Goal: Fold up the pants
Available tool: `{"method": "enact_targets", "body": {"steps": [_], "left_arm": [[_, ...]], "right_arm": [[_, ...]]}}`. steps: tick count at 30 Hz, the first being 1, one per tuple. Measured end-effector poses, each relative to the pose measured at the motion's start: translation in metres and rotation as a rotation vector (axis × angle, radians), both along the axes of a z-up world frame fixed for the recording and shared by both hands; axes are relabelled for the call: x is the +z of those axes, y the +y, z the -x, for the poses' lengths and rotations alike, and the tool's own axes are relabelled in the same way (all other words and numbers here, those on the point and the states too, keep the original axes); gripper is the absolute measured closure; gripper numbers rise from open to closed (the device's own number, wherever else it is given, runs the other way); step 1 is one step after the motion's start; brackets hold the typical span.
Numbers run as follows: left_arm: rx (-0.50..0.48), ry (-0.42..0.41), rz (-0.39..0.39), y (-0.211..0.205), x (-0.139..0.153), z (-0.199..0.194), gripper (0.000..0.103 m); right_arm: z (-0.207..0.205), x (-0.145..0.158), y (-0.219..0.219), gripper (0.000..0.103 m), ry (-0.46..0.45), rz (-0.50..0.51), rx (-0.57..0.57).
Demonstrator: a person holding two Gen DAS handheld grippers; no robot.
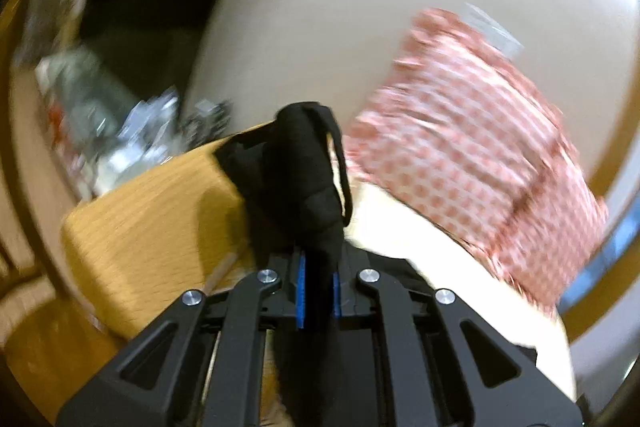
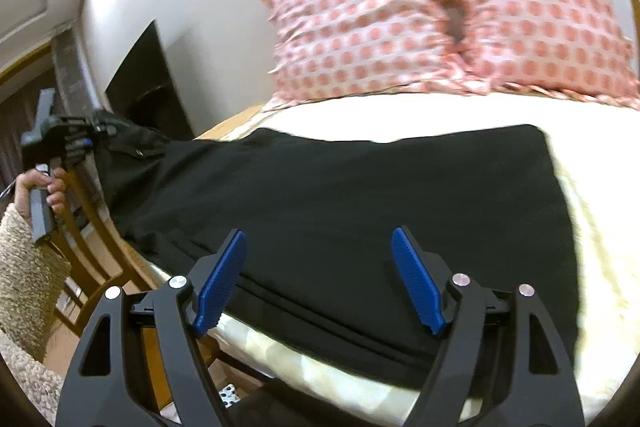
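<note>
**One end pinched, the other let lie**

The black pants (image 2: 340, 203) lie spread across the cream bed cover (image 2: 596, 251), most of their length flat on it, with one end drawn off toward the left edge of the bed. That end is bunched between the pads of the left gripper (image 1: 319, 281), whose jaws are closed down tight on the cloth; a thin loop of the same fabric stands up beside the wad. In the right wrist view the same left gripper (image 2: 78, 143) sits lifted at the bedside, held by a hand (image 2: 38, 193) in a knitted cream sleeve (image 2: 24, 259). Holding the end up and clear of the cover looks like the way to carry it over the rest for a fold

The right gripper (image 2: 318, 279) hovers low over the near edge of the pants with its jaws wide apart and nothing gripped; its blue pads (image 2: 222, 281) straddle a seam but do not press on it. I judge it is placed to take the near edge, or to pin it while the other end travels

Count: one pair of pants, two grippers, two pink-dotted pillows (image 2: 360, 11) leaning side by side at the head of the bed, one wooden chair (image 1: 152, 203) beside the bed in the left wrist view
</note>
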State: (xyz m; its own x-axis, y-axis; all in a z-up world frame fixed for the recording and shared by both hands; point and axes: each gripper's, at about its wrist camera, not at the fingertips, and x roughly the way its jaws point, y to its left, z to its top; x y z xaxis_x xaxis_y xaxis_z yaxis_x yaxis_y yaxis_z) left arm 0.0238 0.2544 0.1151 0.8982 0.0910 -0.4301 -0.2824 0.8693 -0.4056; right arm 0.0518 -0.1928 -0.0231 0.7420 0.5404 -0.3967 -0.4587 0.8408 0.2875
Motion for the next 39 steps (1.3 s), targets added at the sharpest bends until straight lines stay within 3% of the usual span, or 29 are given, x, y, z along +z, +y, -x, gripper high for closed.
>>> {"method": "enact_targets", "body": {"steps": [2, 6, 9, 12, 14, 16, 18, 19, 22, 26, 29, 31, 33, 34, 35, 37, 39], "left_arm": [[-0.084, -0.025, -0.053, -0.037, 0.015, -0.014, 0.094], [-0.342, -0.079, -0.12, -0.131, 0.036, -0.045, 0.094], [-0.534, -0.103, -0.144, -0.203, 0.032, -0.061, 0.094], [-0.726, -0.084, -0.161, -0.272, 0.008, -0.064, 0.094], [-0.867, -0.009, -0.143, -0.315, -0.025, -0.067, 0.094], [-0.948, 0.1, -0.113, -0.34, -0.06, -0.072, 0.095], [-1.001, 0.198, -0.068, -0.351, -0.095, -0.077, 0.095], [-1.005, 0.204, -0.071, -0.353, -0.1, -0.077, 0.094], [-0.979, 0.157, -0.096, -0.345, -0.089, -0.075, 0.095], [-0.947, 0.086, -0.074, -0.34, -0.07, -0.074, 0.094], [-1.001, 0.167, -0.126, -0.36, -0.09, -0.072, 0.092], [-1.073, 0.25, -0.097, -0.37, -0.114, -0.073, 0.088], [-1.096, 0.23, -0.117, -0.37, -0.115, -0.067, 0.085], [-1.118, 0.202, -0.128, -0.365, -0.11, -0.063, 0.077], [-1.153, 0.165, -0.109, -0.354, -0.103, -0.058, 0.052], [-1.129, 0.063, -0.068, -0.324, -0.092, -0.046, 0.018], [-0.994, -0.075, -0.065, -0.283, -0.075, -0.041, 0.009]], "right_arm": [[0.004, 0.0, -0.019, 0.026, 0.007, -0.036, -0.041], [0.007, -0.001, -0.059, 0.025, 0.04, -0.13, -0.12], [0.016, -0.002, -0.089, 0.025, 0.043, -0.178, -0.202], [0.022, -0.006, -0.113, 0.021, 0.049, -0.196, -0.279], [0.023, -0.012, -0.124, 0.021, 0.08, -0.213, -0.31], [0.02, -0.018, -0.134, 0.021, 0.115, -0.236, -0.334], [0.019, -0.023, -0.142, 0.021, 0.138, -0.261, -0.347], [0.018, -0.024, -0.145, 0.02, 0.144, -0.269, -0.352], [0.015, -0.025, -0.149, 0.02, 0.145, -0.27, -0.365], [0.014, -0.026, -0.15, 0.018, 0.144, -0.274, -0.37], [0.014, -0.024, -0.152, 0.018, 0.141, -0.257, -0.401], [0.016, -0.021, -0.157, 0.018, 0.131, -0.259, -0.431], [0.02, -0.015, -0.163, 0.018, 0.115, -0.261, -0.46], [0.021, -0.01, -0.165, 0.018, 0.099, -0.255, -0.474], [0.023, -0.002, -0.165, 0.018, 0.071, -0.242, -0.484], [0.026, 0.013, -0.162, 0.018, 0.004, -0.216, -0.482], [0.031, 0.033, -0.148, 0.018, -0.09, -0.183, -0.441]]}}
